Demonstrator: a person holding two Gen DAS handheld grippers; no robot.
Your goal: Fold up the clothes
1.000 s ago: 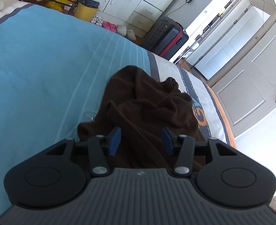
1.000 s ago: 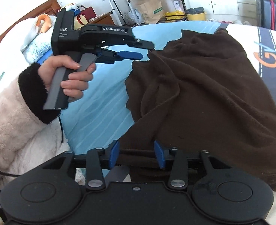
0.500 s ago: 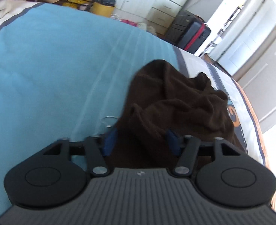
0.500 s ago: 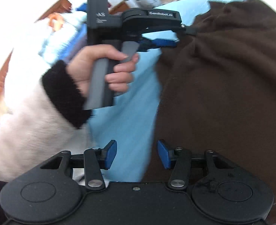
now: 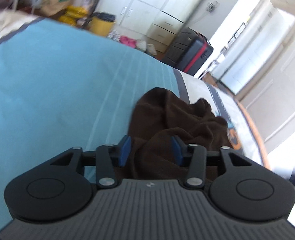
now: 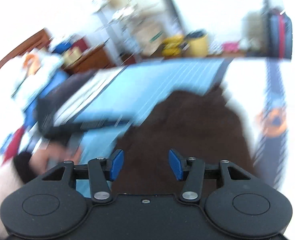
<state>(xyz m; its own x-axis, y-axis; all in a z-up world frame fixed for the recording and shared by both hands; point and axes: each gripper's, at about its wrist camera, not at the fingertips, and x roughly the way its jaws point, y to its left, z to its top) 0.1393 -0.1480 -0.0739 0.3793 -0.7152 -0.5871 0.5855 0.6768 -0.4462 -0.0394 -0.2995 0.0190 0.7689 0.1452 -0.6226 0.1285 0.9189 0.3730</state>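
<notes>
A soft, dark brown garment (image 5: 179, 124) is lying crumpled in thick folds on a smooth light-blue bedspread (image 5: 47, 100) with pale stripes. The left gripper (image 5: 150, 150) is hanging released over the garment's near edge, blue pads apart. The right gripper (image 6: 146, 164) is also spread wide above the brown cloth, gripping nothing. Far off, white cupboards (image 5: 151, 6), a black suitcase (image 5: 189, 56) and a yellow bin (image 5: 102, 25) are standing.
</notes>
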